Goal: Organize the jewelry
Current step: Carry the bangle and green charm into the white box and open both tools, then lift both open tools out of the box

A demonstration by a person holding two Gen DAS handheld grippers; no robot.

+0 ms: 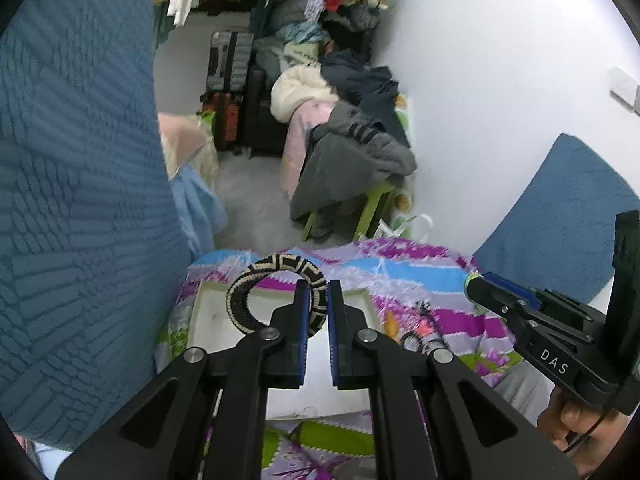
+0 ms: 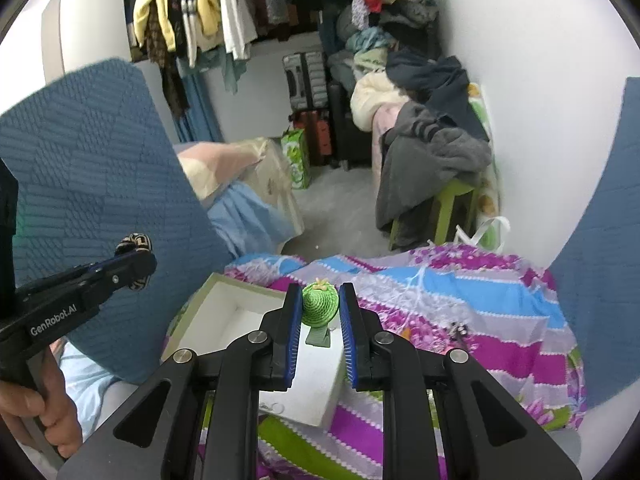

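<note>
My left gripper (image 1: 318, 288) is shut on a black-and-cream patterned headband (image 1: 256, 276) and holds it above the open white box (image 1: 212, 320). The headband's end also shows in the right wrist view (image 2: 136, 242) at the left gripper's tip. My right gripper (image 2: 320, 300) is shut on a green woven hair clip (image 2: 320, 306) with a small yellow flower, held over the box's near corner (image 2: 224, 312). The right gripper's tip with the clip appears at the right in the left wrist view (image 1: 474, 282). More small jewelry (image 1: 424, 332) lies on the bedspread right of the box.
The box sits on a purple, blue and green striped bedspread (image 2: 460, 312). Blue quilted cushions stand at left (image 1: 80, 200) and right (image 2: 600, 260). Beyond the bed are a green stool piled with clothes (image 2: 432, 160), suitcases (image 2: 304, 80) and hanging garments.
</note>
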